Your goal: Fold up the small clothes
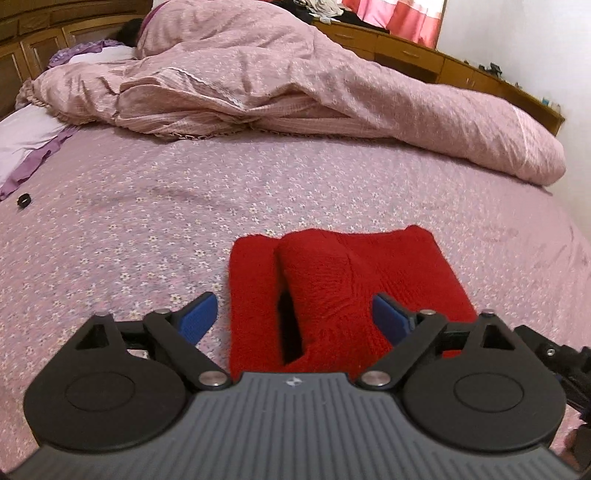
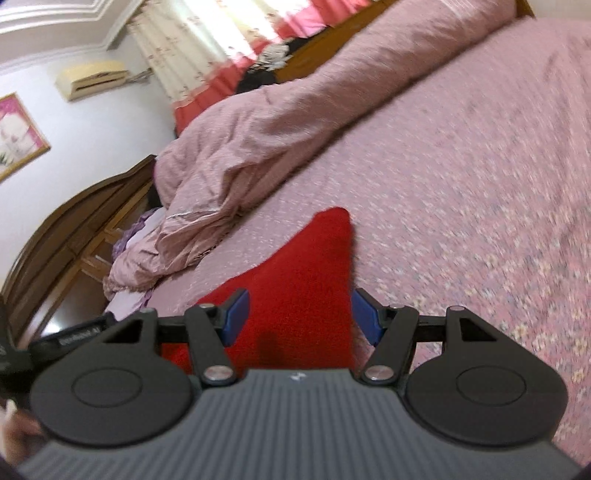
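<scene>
A small red knitted garment (image 1: 332,291) lies folded on the pink flowered bed sheet (image 1: 147,221), with one flap lying over its middle and a dark gap under it. My left gripper (image 1: 295,317) is open, its blue pads (image 1: 197,317) spread either side of the garment's near edge, just above it. In the right wrist view the same red garment (image 2: 295,288) shows as a pointed shape. My right gripper (image 2: 299,317) is open, with blue pads (image 2: 236,317) either side of the cloth, holding nothing. This view is tilted and blurred.
A rumpled pink duvet (image 1: 295,92) lies across the far half of the bed, with someone's dark hair (image 1: 129,31) at the pillow. A small black ring (image 1: 24,201) lies on the sheet at left. Wooden cabinets (image 1: 406,51) and curtains stand behind.
</scene>
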`<state>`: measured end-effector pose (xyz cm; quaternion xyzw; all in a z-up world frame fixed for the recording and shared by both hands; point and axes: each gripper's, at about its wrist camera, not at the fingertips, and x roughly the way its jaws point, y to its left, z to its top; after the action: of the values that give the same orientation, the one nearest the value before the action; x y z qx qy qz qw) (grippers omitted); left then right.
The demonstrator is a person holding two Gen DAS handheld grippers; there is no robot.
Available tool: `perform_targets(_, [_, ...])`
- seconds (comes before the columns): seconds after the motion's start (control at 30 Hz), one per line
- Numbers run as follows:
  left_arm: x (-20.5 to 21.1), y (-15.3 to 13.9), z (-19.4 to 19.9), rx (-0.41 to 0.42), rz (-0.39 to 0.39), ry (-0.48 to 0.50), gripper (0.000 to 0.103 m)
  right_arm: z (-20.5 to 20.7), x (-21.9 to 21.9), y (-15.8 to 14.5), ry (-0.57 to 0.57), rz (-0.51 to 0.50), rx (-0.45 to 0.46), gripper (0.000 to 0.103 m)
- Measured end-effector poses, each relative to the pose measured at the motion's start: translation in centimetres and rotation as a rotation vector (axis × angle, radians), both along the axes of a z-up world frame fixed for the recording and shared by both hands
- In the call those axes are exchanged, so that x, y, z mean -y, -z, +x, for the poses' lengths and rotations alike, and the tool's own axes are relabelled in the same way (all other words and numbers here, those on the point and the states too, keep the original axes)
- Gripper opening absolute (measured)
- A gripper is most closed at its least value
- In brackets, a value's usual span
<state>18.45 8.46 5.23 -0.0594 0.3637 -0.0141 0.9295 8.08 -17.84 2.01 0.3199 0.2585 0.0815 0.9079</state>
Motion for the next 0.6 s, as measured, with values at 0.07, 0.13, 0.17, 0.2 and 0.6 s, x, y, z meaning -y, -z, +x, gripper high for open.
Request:
perform_targets(0.07, [0.5,0.8,0.7,-0.011,0.007,0.004,0.083,0.1,0.4,0.6,0.010,0.016,-0.019,0.065])
perform_targets(0.13, [0.6,1.6,1.3,-0.018,-0.008,0.018,0.079,0.2,0.8,1.0,0.018,0.025,-0.032,0.065])
perform_targets(0.17, [0.6,2.1,1.6,-0.023,-0.025,0.025,0.077,0.3,0.9,1.2,0.022,0.028,-0.037,0.065])
perform_targets(0.2, [0.6,2.5,1.9,-0.025,-0.047,0.031,0.073,0.3,0.9,1.4,0.024,0.030,-0.043,0.065])
perform_targets(0.6, [-1.3,1.0,0.7,0.056,-0.191,0.052,0.026,1.4,0.2,1.8,0.021,-0.006,-0.027,0.064])
